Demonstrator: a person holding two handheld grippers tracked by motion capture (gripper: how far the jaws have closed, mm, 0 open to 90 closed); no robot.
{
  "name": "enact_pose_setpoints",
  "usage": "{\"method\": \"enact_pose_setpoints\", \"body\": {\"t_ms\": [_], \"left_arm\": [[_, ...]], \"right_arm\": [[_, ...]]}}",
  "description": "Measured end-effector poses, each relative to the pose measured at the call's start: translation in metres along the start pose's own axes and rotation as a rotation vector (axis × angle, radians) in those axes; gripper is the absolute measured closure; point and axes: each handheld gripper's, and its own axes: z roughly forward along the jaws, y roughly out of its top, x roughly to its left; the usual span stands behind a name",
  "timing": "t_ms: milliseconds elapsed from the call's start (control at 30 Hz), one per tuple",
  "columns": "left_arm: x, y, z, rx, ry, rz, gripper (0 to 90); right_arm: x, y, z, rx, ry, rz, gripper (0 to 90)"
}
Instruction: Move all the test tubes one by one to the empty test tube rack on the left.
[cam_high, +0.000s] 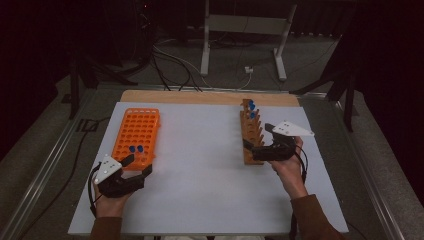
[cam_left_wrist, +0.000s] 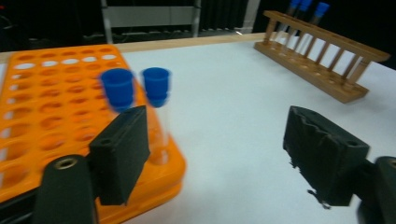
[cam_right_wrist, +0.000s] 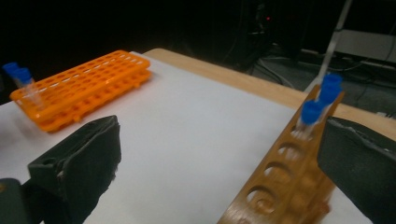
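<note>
Two blue-capped tubes (cam_left_wrist: 156, 100) were left standing in the orange rack (cam_left_wrist: 56, 107), just ahead of the released left gripper (cam_high: 136, 167). Another tube could next be fetched from the wooden rack (cam_high: 251, 132), flanked by the spread-open right gripper (cam_high: 258, 141).

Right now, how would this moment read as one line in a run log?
left gripper: open, beside orange rack | two blue-capped tubes in rack | right gripper: open at wooden rack

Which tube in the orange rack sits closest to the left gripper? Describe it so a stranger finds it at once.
Start at the orange rack on the white table's left side. At its near end stand two blue-capped tubes side by side. The wanted tube is the one nearer the rack's left edge, just behind a pad of the left gripper; its neighbour stands nearer the table's middle.
</note>
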Motion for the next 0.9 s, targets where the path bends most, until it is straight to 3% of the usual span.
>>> {"method": "enact_pose_setpoints", "body": {"t_ms": [133, 300, 467, 533, 767, 900], "left_arm": [[-0.008, 0.001, 0.007, 0.017, -0.013, 0.019, 18.7], [-0.013, 0.003, 0.011, 0.005, -0.040, 0.006, 15.5], [-0.015, 0.002, 0.016, 0.019, -0.052, -0.001, 6.9], [-0.015, 0.001, 0.017, 0.022, -0.058, -0.013, 2.2], [-0.018, 0.001, 0.019, 0.021, -0.075, -0.004, 0.9], [-0.020, 0.000, 0.019, 0.021, -0.074, 0.006, 0.9]], "right_arm": [[-0.006, 0.008, 0.002, -0.001, -0.020, 0.005, 0.0], [-0.014, 0.014, 0.012, 0.023, -0.043, 0.009, 0.0], [-0.026, 0.020, 0.021, 0.020, -0.037, 0.057, 6.2], [-0.029, 0.021, 0.025, 0.028, -0.056, 0.055, 7.8], [-0.046, 0.018, 0.042, 0.071, -0.085, 0.069, 8.6], [-0.053, 0.014, 0.053, 0.100, -0.098, 0.077, 15.8]]}}
